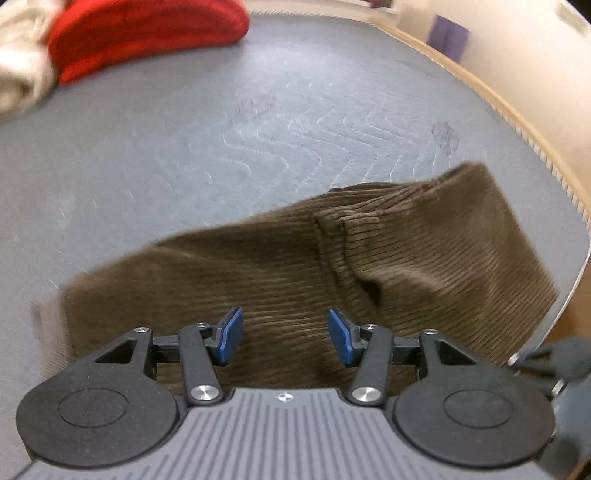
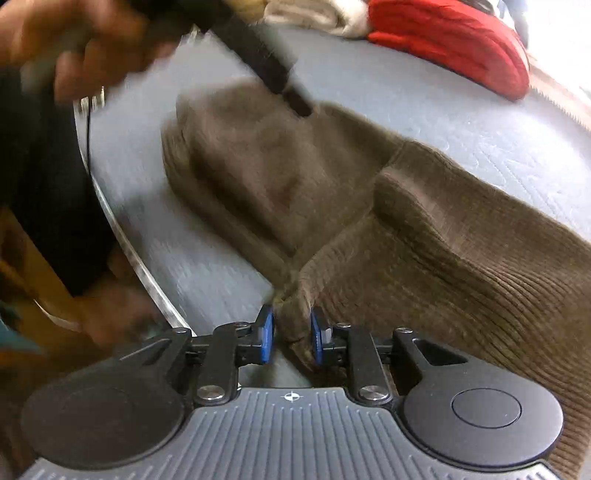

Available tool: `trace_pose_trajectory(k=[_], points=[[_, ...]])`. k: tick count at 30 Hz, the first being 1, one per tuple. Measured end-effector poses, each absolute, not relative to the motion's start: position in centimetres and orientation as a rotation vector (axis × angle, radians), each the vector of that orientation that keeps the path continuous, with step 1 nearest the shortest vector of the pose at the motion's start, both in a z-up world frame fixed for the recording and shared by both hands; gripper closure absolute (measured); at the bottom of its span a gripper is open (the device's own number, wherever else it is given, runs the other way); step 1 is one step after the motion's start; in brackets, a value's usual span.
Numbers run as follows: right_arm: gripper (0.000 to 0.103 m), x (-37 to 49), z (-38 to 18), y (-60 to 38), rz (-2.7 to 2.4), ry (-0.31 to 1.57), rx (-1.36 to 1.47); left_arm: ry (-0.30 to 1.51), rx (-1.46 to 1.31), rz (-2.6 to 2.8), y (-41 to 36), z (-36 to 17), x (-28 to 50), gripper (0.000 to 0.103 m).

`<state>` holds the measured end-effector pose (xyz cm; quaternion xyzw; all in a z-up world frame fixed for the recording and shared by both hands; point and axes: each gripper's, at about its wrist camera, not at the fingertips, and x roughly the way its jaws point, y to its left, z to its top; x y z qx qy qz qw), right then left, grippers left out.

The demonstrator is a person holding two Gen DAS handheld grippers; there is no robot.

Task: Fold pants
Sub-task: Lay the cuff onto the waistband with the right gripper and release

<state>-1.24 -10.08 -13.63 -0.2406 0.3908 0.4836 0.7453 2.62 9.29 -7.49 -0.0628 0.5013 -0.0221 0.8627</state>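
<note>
Left wrist view: the left tongs [image 1: 285, 338] hang with blue pads spread wide and nothing between them, directly above the brown corduroy pants [image 1: 332, 266]. The garment lies flat on the grey quilted surface [image 1: 184, 147], its long axis running from lower left to upper right across the frame, with a seam ridge rising just ahead and to the right of the pads. The cloth is under and ahead of these tongs, so a short drop would meet it. A red knitted garment [image 1: 147, 33] and a cream cloth [image 1: 18, 74] sit well apart at the far left edge; a pale wooden rim [image 1: 480, 85] bounds the surface on the right, with a cream wall and a purple object [image 1: 447, 37] beyond.

Right wrist view: the right tongs [image 2: 291, 338] are pinched on a bunched corner of the pants [image 2: 443, 240], the fabric pulled up in a peak between the pads. From there the cloth fans away forward and right. The person's left hand [image 2: 81, 48], blurred, holds the other tool above the far part of the cloth. The surface [image 2: 406, 92] shows a metal rim at left; the red garment [image 2: 454, 44] lies at the far side. Judged from this, the right side already has its hold and the left is nearer the free cloth.
</note>
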Motion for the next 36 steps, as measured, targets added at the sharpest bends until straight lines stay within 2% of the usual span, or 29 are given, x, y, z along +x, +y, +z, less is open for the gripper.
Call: trace_pose_trajectory(k=[2, 4, 5, 9, 14, 21, 22, 23, 25, 26, 32, 35, 36], points=[[0.070, -1.2, -12.7, -9.9, 1.030, 0.807, -0.483, 1.061, -0.221, -0.053, 9.6, -8.0, 3.6, 0.046], [0.042, -1.3, -12.2, -10.0, 1.008, 0.755, -0.479, 1.060, -0.308, -0.068, 9.6, -8.5, 4.7, 0.046], [0.038, -1.4, -12.2, -10.0, 0.999, 0.741, -0.491, 1.059, -0.343, -0.077, 9.6, -8.7, 5.4, 0.044], [0.038, -1.6, -14.3, -9.3, 1.019, 0.765, -0.569, 1.056, -0.388, -0.095, 8.8, -9.9, 7.5, 0.040], [0.037, -2.8, -16.0, -8.8, 1.051, 0.724, -0.731, 1.074, -0.402, -0.088, 7.6, -12.4, 9.6, 0.030], [0.061, -2.8, -15.5, -9.5, 1.049, 0.689, -0.750, 1.082, -0.334, -0.083, 6.4, -15.3, 10.8, 0.030], [0.068, -2.7, -15.3, -9.6, 1.047, 0.693, -0.730, 1.082, -0.314, -0.084, 6.2, -15.1, 10.8, 0.037], [0.071, -2.4, -15.0, -9.8, 1.045, 0.699, -0.703, 1.088, -0.297, -0.100, 5.8, -14.8, 10.8, 0.057], [0.075, -1.8, -14.0, -10.3, 1.034, 0.708, -0.637, 1.090, -0.279, -0.131, 5.4, -13.7, 10.7, 0.082], [0.075, -1.7, -13.4, -10.5, 1.027, 0.698, -0.613, 1.075, -0.247, -0.132, 5.2, -12.9, 10.6, 0.088], [0.076, -1.9, -9.2, -11.7, 1.009, 0.553, -0.482, 0.872, -0.232, -0.165, 7.0, -6.5, 10.2, 0.092], [0.075, -2.0, -8.9, -10.9, 0.993, 0.516, -0.474, 0.871, -0.226, -0.083, 8.6, -6.8, 10.3, 0.090], [0.071, -2.0, -9.3, -10.4, 0.982, 0.535, -0.499, 0.877, -0.192, -0.002, 9.1, -7.3, 10.2, 0.088]])
